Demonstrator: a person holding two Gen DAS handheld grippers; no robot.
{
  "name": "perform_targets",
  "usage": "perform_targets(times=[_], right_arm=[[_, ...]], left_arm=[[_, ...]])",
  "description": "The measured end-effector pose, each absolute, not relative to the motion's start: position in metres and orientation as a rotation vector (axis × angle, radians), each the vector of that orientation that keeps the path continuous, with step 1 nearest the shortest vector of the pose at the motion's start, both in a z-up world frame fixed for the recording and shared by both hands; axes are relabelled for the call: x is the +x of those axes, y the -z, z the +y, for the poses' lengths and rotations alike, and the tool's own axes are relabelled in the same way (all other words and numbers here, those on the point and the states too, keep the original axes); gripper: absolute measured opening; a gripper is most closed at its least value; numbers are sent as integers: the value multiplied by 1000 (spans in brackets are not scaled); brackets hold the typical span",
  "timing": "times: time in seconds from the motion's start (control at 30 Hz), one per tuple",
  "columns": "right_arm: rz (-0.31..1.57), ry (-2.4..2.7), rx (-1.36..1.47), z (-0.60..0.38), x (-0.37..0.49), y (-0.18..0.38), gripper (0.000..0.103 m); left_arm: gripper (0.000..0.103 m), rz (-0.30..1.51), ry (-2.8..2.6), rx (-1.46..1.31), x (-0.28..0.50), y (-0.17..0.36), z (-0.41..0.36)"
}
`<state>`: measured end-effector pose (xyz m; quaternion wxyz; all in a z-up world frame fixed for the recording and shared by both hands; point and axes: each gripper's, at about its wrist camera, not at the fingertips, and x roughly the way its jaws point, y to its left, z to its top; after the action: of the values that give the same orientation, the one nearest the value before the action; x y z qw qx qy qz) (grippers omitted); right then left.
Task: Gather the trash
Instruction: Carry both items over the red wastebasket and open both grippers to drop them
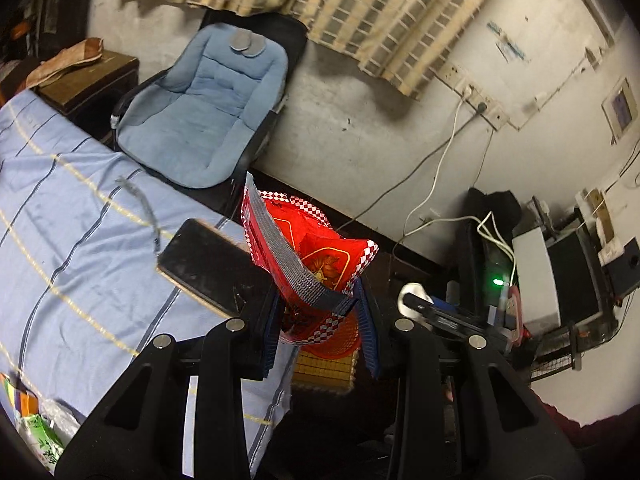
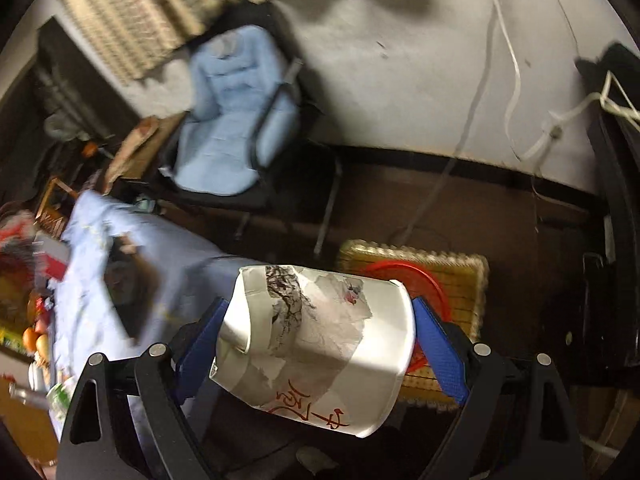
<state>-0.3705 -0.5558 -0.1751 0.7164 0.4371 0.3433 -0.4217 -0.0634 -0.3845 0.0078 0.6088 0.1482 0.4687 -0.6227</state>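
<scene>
— Jaws first, and left before right: what is each pair doing?

— Left gripper [image 1: 320, 316] has its jaws pinched nearly together on a red snack bag [image 1: 308, 252], caught at the bottom so the torn, open mouth stands up and away from the camera. A flat foil bag gives nothing to wrap round, so a narrow pinch on its crumpled base looks like the only sure hold.

— And where is that bag in the room?

— Off the bed [image 1: 80, 220], just past its corner, in the air over the floor. Directly below it, between the jaws, a red bin [image 1: 340, 338] shows, standing on a yellow mat [image 1: 324, 372]. I'd judge the bag is held there so it can fall straight in.

— That dark slab on the bed?

— It looks like a phone [image 1: 200, 264], lying near the bed's edge; not trash, I'd guess, so it stays.

— Now the right side.

— Right gripper [image 2: 318, 332] has its jaws spread wide and pressing on both ends of a crumpled paper cup [image 2: 316, 344], which lies crosswise between the blue pads [image 2: 436, 344]. The cup is dented, and gripping it end to end probably keeps it from folding flatter and slipping.

— Where does it hang?

— Beside the bed's edge, above the floor, with the same red bin and mat partly hidden behind it. The blur suggests this hand is in motion.
</scene>
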Motion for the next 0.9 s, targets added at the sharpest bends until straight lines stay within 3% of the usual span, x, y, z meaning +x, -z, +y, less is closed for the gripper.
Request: perform_targets(times=[0.23, 0.53, 0.8, 0.9], right_arm=[[811, 923, 1078, -588, -377, 221, 92], [743, 1000, 1093, -586, -421, 196, 93], [680, 1129, 1103, -561, -487, 179, 93], [675, 1167, 1126, -549, -508, 182, 93]], left_arm=[[35, 1117, 1446, 409, -90, 2, -409], [35, 1168, 1549, 515, -138, 27, -455], [35, 1244, 1665, 682, -200, 81, -506], [40, 1269, 1660, 756, -221, 105, -523]])
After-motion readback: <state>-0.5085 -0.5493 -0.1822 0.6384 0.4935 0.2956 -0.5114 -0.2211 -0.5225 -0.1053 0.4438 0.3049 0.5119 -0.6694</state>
